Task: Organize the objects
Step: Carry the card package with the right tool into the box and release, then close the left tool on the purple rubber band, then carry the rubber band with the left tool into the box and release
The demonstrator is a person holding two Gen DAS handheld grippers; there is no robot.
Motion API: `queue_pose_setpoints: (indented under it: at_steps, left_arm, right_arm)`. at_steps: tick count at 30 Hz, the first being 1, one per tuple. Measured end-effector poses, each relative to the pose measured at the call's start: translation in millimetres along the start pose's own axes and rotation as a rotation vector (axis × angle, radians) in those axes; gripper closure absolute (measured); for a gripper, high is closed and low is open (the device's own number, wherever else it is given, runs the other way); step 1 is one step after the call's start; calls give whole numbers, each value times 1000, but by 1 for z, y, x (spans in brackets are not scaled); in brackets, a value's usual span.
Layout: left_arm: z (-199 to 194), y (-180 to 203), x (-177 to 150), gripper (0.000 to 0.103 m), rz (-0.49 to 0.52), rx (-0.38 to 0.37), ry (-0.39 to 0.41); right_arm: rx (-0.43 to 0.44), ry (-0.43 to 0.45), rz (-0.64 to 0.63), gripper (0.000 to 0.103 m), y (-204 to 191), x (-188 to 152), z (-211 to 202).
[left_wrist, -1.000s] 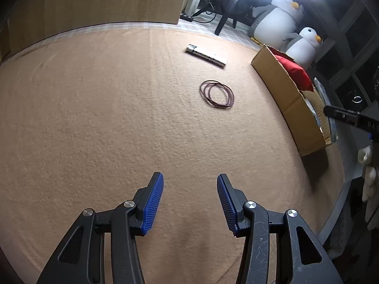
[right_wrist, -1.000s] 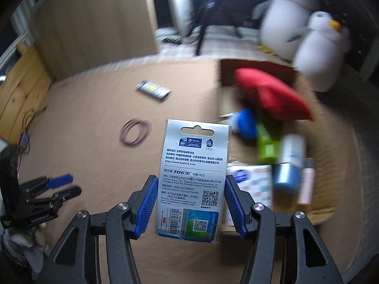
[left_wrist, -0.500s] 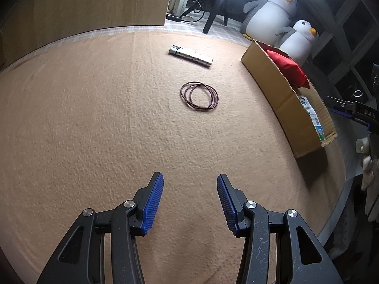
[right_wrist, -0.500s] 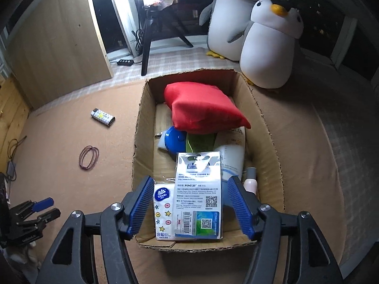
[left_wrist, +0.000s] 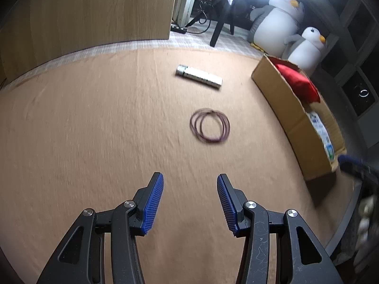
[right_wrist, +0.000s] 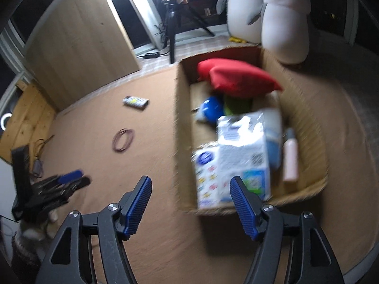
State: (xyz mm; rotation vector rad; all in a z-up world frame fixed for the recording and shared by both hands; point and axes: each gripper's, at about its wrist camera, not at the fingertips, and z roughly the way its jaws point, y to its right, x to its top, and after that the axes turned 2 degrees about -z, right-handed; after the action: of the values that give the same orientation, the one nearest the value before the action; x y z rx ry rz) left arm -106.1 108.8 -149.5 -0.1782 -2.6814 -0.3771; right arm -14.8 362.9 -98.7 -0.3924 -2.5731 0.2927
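A cardboard box (right_wrist: 182, 123) stands on the tan mat, holding a red pouch (right_wrist: 239, 78), a blue ball, bottles, a tissue pack and a white carded packet (right_wrist: 241, 146) lying on top. My right gripper (right_wrist: 190, 203) is open and empty, near the box's front left corner. My left gripper (left_wrist: 190, 201) is open and empty above the mat. Ahead of it lie a coil of brown rubber bands (left_wrist: 210, 126) and a white strip pack (left_wrist: 199, 76). The box (left_wrist: 291, 116) is at the right in the left wrist view.
Two plush penguins (right_wrist: 284, 16) sit behind the box. A wooden panel (left_wrist: 90, 11) and a tripod stand at the back. The mat's edge (left_wrist: 341, 224) curves at the right. The left gripper (right_wrist: 61, 184) shows at the left of the right wrist view.
My right gripper let go of the white packet, which now lies in the box, and pulled back to the left. My left gripper moved closer to the rubber bands.
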Motion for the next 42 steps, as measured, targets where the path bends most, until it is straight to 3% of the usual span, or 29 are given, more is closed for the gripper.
queue_pose_setpoints:
  at_steps: [7,9,11,12,28,30,32,35,38,42]
  left_arm:
    - [18,9,24,52,26,4,-9]
    - [25,14,29,47,36,17,-17]
    - [33,17,39,29,37,18,-27]
    - [36,18,42,28,39,14,-32]
    - [95,41,78,26,82,148,-167]
    - [96,44,79,34,97,157,-167]
    - [94,47,81,60,113,163,-156]
    - [93,46,82,84,115,147,-161]
    - [93,44,80,98,113,136,-155]
    - [90,40,77,99,91,119,-148]
  right_arm:
    - [41,9,-32,38,-27,-19,-6]
    - [41,18,-24,38,-30,-20,-8]
    - [37,24,-20,38,-31,-21,-10]
    - [33,25,-19,38,-32,-21,-11]
    - [3,3,43,38,-8,-37,-20]
    - [2,3,57,38,-1,-38,-21]
    - [0,5,68,38,5,-40,-22]
    - [-4,14,81,38,13,-39,-23]
    - [-2,22,91,38,19,-39,-24]
    - [1,26,96,38,24,-38,-23]
